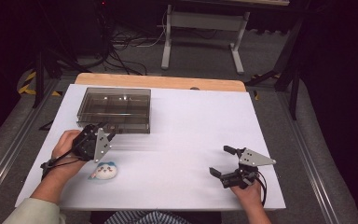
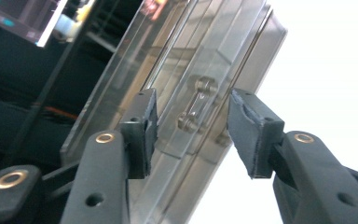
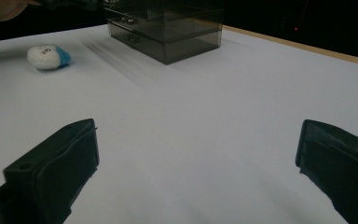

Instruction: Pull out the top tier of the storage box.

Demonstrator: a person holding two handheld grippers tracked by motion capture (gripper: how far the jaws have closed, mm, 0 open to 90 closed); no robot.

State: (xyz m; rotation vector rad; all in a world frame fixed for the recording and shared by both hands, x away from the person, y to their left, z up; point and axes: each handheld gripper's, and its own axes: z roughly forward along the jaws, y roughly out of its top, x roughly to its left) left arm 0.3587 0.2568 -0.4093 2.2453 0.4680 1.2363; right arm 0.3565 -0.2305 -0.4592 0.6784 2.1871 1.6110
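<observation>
- Two black jaws of the left gripper [image 1: 103, 130] standing part-way apart with nothing between the pads, poised at the front of the smoky clear drawer box [image 1: 114, 109] near the far left of the white table [image 1: 191, 140].
- Seen along the left gripper view, framed in the gap between the pads: a small metal drawer handle [image 2: 196, 105] on the box front, not touched, apparently the thing being lined up for a pinch and pull.
- Tilted across that view, the box [image 2: 205, 56], a sign of a rolled wrist rather than a tipped box; flat and square on the table from the high view.
- Lying free on the table just beside the left hand [image 1: 65, 142]: a small white and blue plush toy [image 1: 105, 170], near the box yet apart from it, probably parked within easy reach for going into a drawer once one is out.
- Well off at the near right, the right gripper [image 1: 220, 161], low over bare table, jaws spread wide and empty; likely kept clear to leave the left side room, and ready for the toy.
</observation>
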